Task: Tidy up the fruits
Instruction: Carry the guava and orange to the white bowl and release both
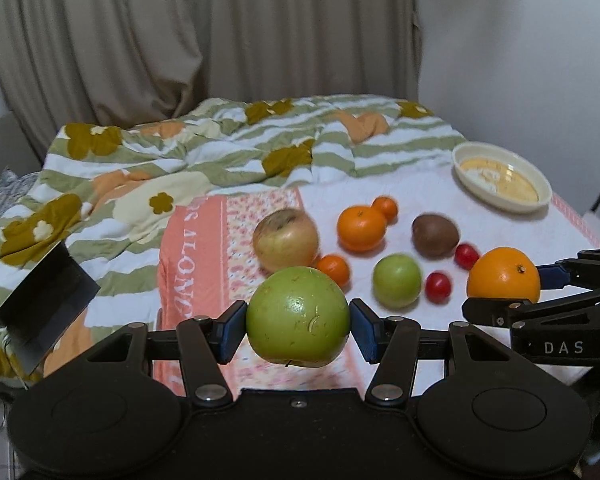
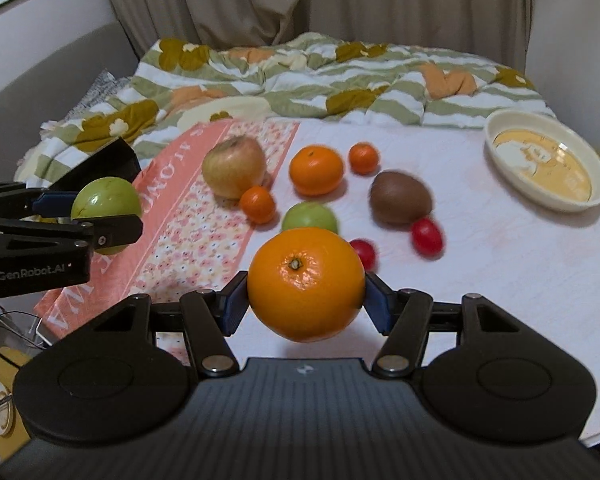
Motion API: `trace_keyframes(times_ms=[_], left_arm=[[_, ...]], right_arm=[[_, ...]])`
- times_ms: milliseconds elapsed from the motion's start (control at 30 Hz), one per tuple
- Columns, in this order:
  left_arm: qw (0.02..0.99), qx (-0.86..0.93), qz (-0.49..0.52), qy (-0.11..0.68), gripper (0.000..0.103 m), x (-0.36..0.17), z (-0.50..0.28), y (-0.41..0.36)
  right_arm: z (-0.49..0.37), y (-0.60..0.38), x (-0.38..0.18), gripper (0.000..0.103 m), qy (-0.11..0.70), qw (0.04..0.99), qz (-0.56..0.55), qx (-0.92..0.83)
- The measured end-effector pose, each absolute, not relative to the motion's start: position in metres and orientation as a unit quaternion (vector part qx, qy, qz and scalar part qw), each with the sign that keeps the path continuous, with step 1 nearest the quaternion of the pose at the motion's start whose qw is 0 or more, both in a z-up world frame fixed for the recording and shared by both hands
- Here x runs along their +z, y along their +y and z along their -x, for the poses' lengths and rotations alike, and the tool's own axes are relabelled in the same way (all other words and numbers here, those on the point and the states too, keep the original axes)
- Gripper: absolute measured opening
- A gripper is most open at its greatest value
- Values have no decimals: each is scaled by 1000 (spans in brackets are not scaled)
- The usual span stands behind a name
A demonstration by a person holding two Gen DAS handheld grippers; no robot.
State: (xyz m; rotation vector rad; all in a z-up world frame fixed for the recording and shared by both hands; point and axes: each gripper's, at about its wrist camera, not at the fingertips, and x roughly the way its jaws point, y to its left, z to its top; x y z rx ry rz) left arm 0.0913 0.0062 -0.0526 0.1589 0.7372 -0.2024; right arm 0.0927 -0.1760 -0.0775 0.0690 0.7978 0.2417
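Note:
My left gripper [image 1: 298, 330] is shut on a large green apple [image 1: 298, 317] and holds it above the cloth; it also shows in the right wrist view [image 2: 105, 206]. My right gripper [image 2: 304, 300] is shut on a big orange [image 2: 305, 283], also seen in the left wrist view [image 1: 504, 274]. On the white cloth lie a yellowish apple [image 2: 234, 167], a mid-size orange [image 2: 317, 170], two small tangerines [image 2: 364, 158] [image 2: 258, 205], a small green apple [image 2: 309, 217], a kiwi [image 2: 401, 198] and two cherry tomatoes [image 2: 427, 237] [image 2: 363, 252].
A cream dish [image 2: 596, 190] stands empty at the far right of the cloth. A rumpled green-striped floral blanket [image 2: 300, 76] lies behind the fruit. A pink floral towel [image 2: 196, 224] lies to the left. Curtains hang behind the bed.

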Motion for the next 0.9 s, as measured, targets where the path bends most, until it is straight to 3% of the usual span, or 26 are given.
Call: trace_keyframes(times_ms=[433,900], left_arm=[[939,-72,-27,334,60,-27,-98,-108],[932,-129,-35,338,60,-38,-187,-224]], right_arm=[[-106,-314,-40,75,358,926,-12,120],[-191,-446,-43,75,356,932,-35,54]])
